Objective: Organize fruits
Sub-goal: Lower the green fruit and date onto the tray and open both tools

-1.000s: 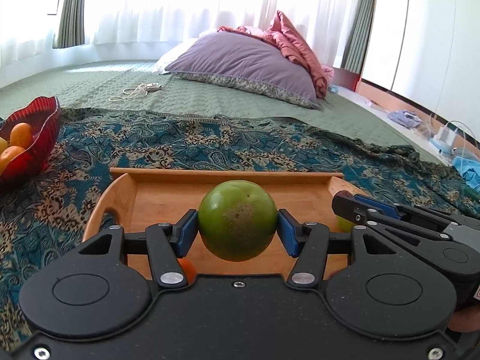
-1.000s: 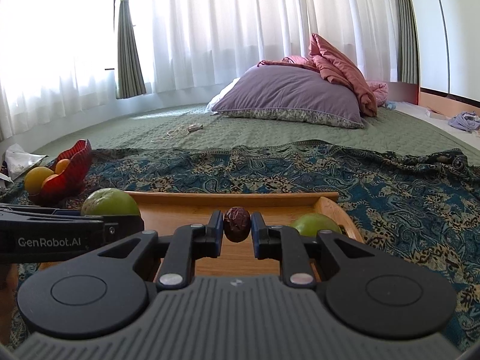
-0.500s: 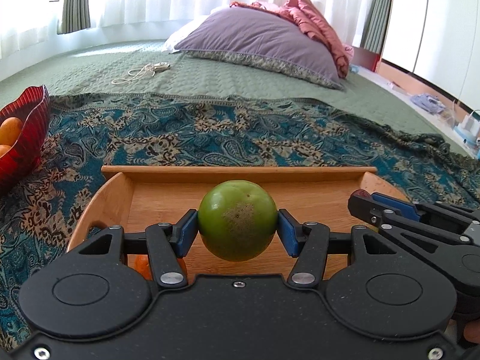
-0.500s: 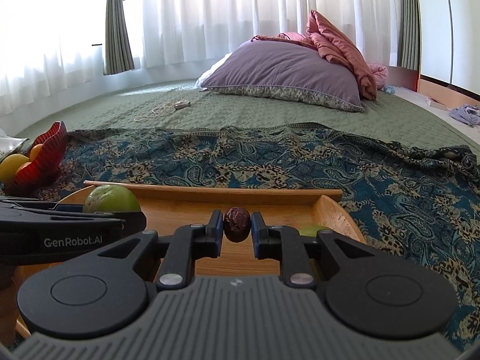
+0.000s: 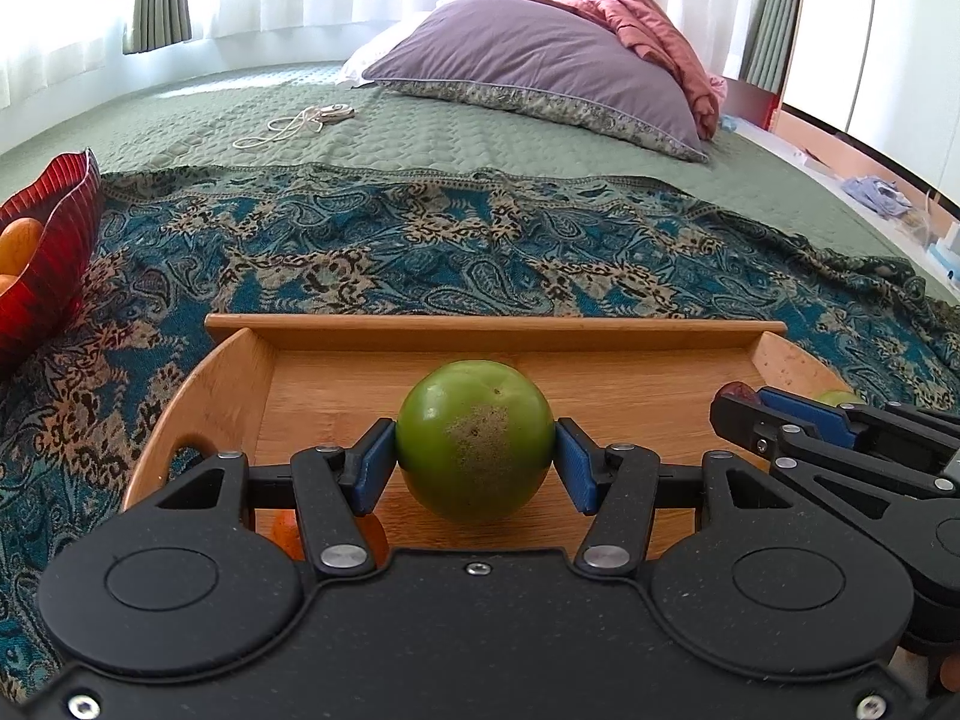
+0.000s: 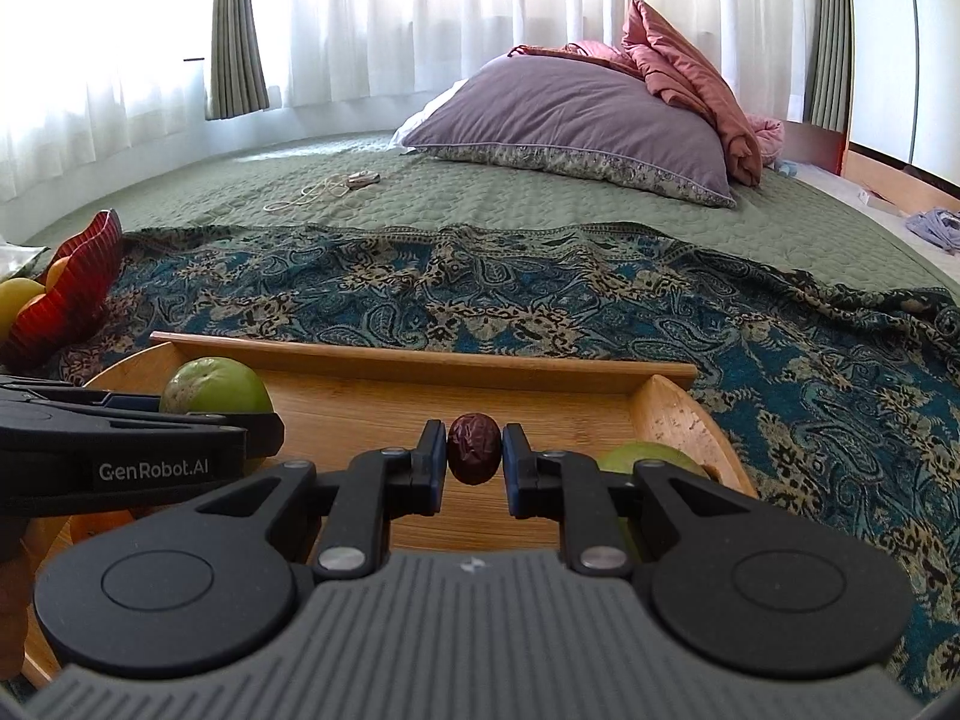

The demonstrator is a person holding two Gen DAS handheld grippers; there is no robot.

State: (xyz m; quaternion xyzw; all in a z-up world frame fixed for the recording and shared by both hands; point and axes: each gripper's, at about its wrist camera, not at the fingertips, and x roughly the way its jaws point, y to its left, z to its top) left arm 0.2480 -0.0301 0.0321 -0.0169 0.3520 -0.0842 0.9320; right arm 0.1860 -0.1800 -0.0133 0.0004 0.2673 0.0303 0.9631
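My left gripper (image 5: 474,457) is shut on a green round fruit (image 5: 474,447) and holds it over the wooden tray (image 5: 492,324). That fruit also shows in the right wrist view (image 6: 216,389). My right gripper (image 6: 474,459) is shut on a small dark red date (image 6: 474,449), also over the tray (image 6: 420,354). A second green fruit (image 6: 651,459) lies in the tray's right end, partly hidden by my right fingers. An orange fruit (image 5: 288,534) lies in the tray under my left gripper. A red bowl (image 5: 51,252) with orange and yellow fruits stands at the left.
The tray lies on a blue patterned cloth (image 5: 480,240) spread over a green quilted bed. A purple pillow (image 5: 540,72) and a pink blanket lie at the far end. A white cord (image 5: 300,120) lies on the quilt.
Both grippers have moved forward and lower over the tray with their fruits still held. The red bowl has slid toward the left edge of both views.
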